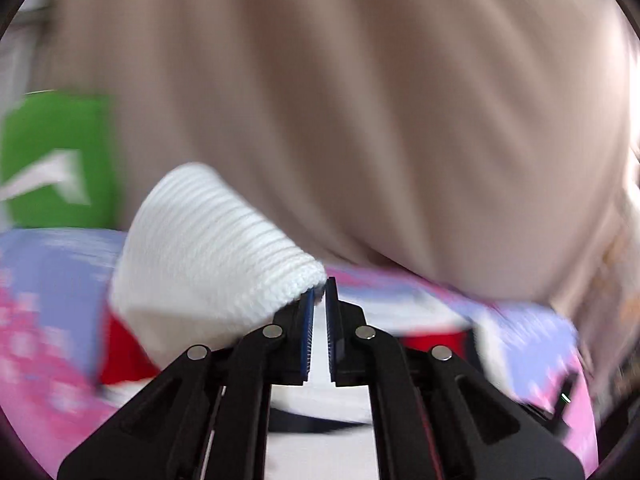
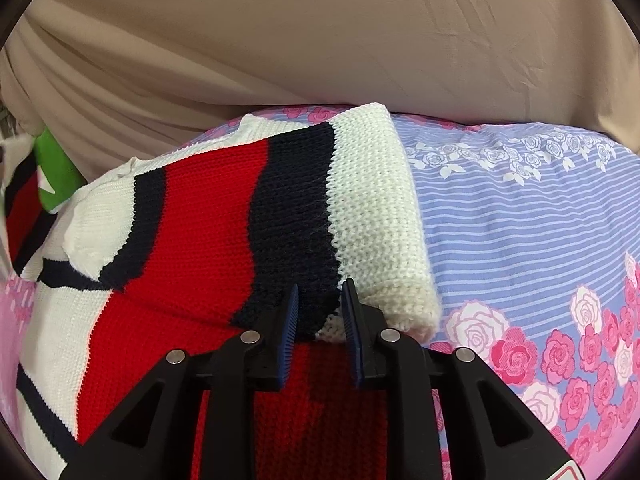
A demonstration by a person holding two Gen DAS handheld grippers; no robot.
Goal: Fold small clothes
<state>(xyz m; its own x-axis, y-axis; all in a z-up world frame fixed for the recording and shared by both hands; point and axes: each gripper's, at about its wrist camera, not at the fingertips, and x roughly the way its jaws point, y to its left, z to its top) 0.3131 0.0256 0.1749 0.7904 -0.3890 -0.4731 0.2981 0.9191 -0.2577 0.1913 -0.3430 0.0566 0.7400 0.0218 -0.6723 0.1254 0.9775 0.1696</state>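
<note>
A small knitted sweater (image 2: 208, 216) with white, red and navy stripes lies partly folded on a floral bedsheet (image 2: 520, 220). My right gripper (image 2: 319, 300) is shut on a folded edge of the sweater, navy and white knit pinched between its blue pads. In the blurred left wrist view, my left gripper (image 1: 319, 290) is nearly closed and pinches the ribbed white cuff (image 1: 216, 240) of the sweater at its fingertips, holding it lifted above the bed. Red knit (image 1: 124, 352) shows below the cuff.
A beige curtain or sheet (image 2: 320, 32) hangs behind the bed in both views. A green bag with a white mark (image 1: 52, 160) stands at the left, also seen in the right wrist view (image 2: 56, 172). The pink rose print covers the sheet's near right part.
</note>
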